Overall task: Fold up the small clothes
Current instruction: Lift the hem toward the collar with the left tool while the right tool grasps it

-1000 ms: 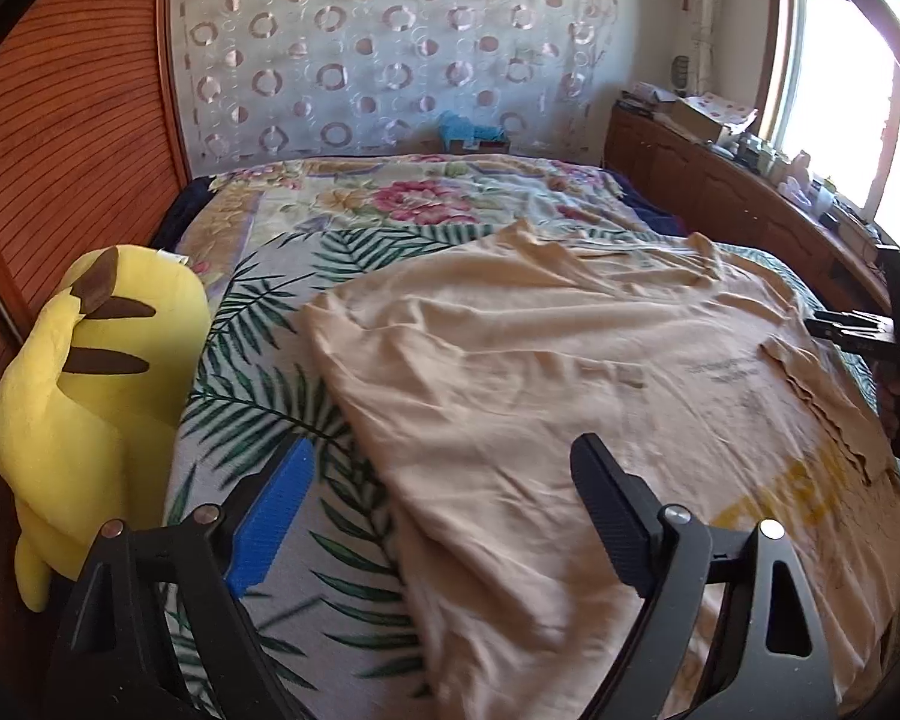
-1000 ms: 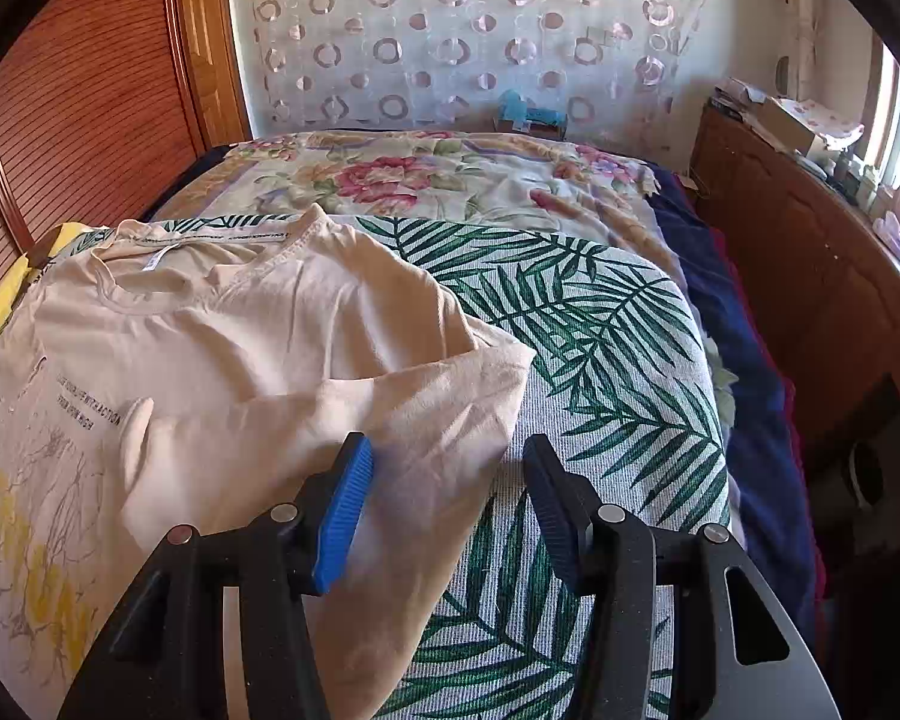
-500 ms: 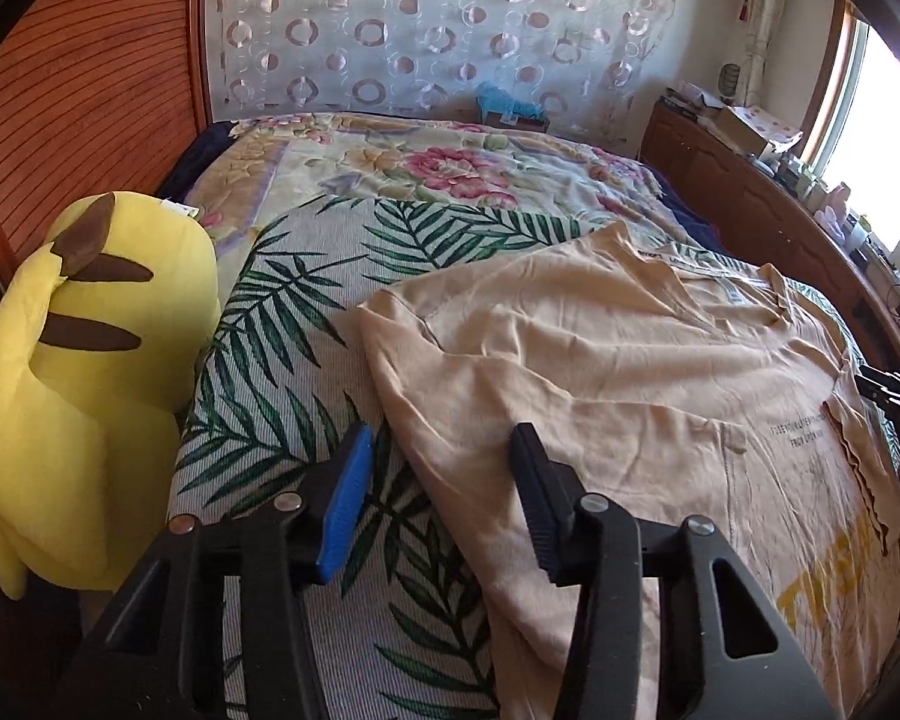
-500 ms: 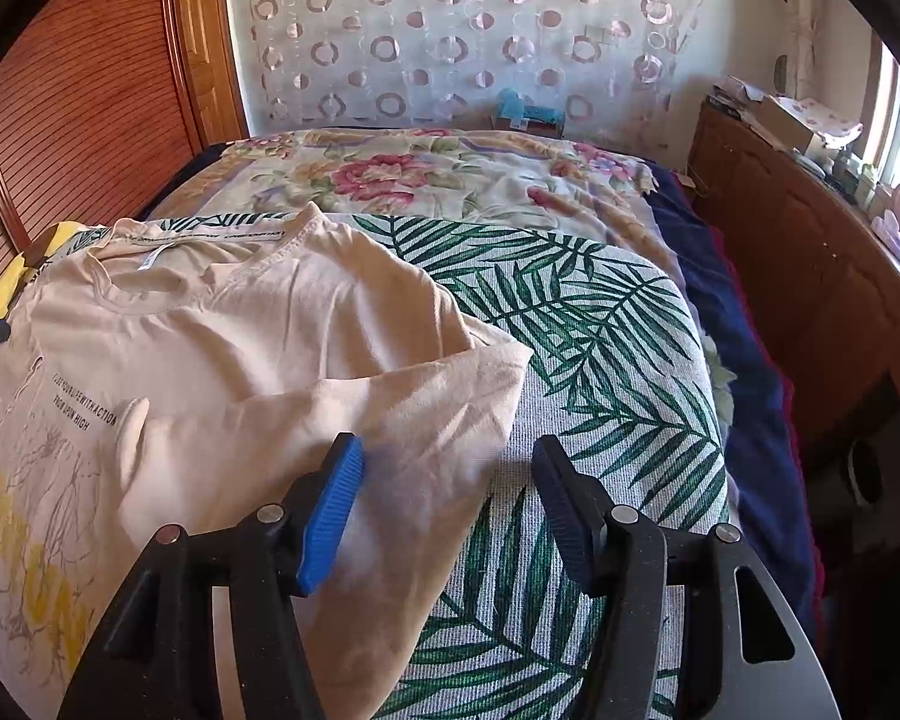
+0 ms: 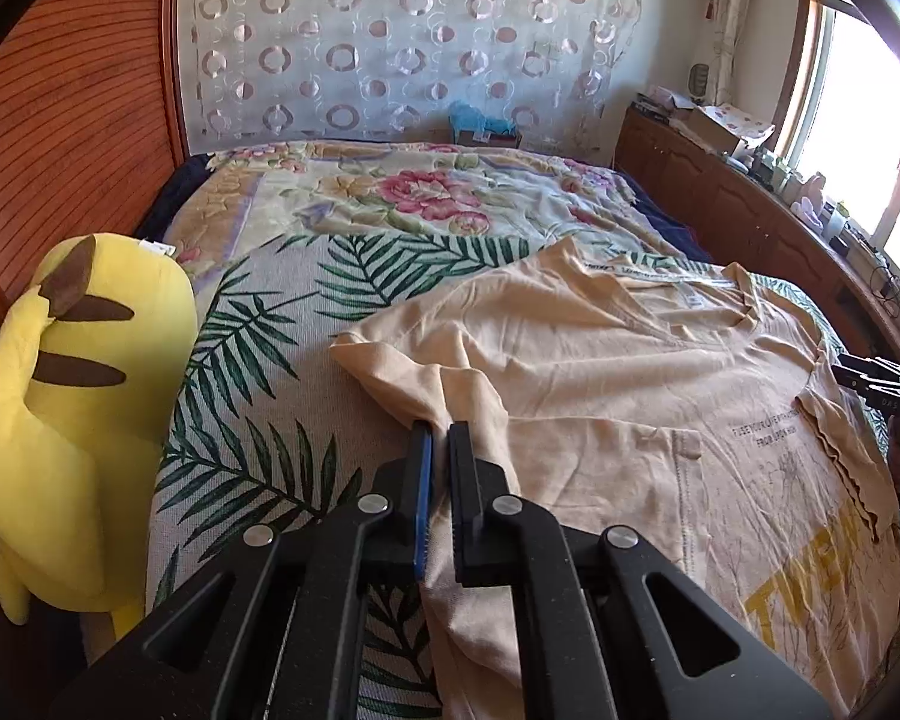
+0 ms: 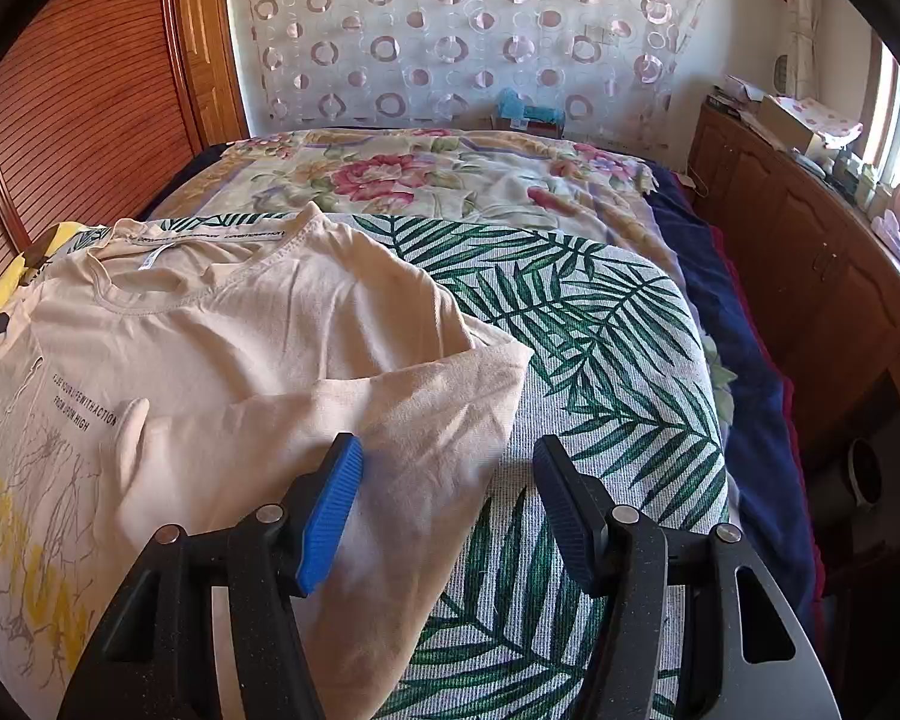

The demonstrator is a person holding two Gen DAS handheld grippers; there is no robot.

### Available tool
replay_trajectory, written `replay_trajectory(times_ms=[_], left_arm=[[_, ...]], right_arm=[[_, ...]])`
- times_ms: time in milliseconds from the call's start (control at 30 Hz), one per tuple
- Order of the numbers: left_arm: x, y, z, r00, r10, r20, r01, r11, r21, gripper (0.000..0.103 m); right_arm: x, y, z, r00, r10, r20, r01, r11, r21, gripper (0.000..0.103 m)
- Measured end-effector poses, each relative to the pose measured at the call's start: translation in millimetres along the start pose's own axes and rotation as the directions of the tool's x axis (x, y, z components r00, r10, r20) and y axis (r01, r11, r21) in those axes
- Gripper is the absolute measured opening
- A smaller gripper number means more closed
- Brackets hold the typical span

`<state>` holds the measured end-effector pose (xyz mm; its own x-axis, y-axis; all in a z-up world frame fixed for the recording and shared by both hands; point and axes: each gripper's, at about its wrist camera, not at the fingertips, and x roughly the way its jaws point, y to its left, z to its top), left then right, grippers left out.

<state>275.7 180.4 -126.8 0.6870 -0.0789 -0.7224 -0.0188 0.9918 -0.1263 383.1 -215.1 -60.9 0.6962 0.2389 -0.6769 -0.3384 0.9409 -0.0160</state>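
My left claw (image 5: 440, 438) pinches the limp, light beige cotton T-shirt (image 5: 600, 396) at its sleeve edge nearest the yellow plush toy (image 5: 78, 396), while my right claw (image 6: 447, 468) gapes empty over the other sleeve.

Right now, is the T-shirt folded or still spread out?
Mostly spread: the T-shirt lies flat on the bed. Only its right sleeve is folded inward; the left tool pinches the other sleeve edge.

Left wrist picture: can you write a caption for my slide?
The left gripper pinches the beige T-shirt's sleeve on the leaf-print blanket, beside a yellow plush toy.
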Motion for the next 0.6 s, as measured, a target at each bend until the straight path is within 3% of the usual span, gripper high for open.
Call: replay_trajectory(times_ms=[233, 467, 600], left_arm=[[-21, -15, -1, 0.997, -0.051, 0.052, 0.051, 0.999, 0.012, 0.006], [-37, -30, -7, 0.992, -0.094, 0.078, 0.092, 0.995, 0.024, 0.005], [-52, -35, -10, 0.989, -0.11, 0.099, 0.108, 0.994, 0.027, 0.005]], right_arm=[[-2, -2, 0, 1.0, 0.017, 0.002, -0.017, 1.0, -0.007, 0.059], [-8, 12, -3, 0.997, 0.079, 0.006, -0.078, 0.995, -0.068, 0.007], [-17, 10, -6, 0.996, 0.084, 0.023, -0.082, 0.995, -0.057, 0.005]])
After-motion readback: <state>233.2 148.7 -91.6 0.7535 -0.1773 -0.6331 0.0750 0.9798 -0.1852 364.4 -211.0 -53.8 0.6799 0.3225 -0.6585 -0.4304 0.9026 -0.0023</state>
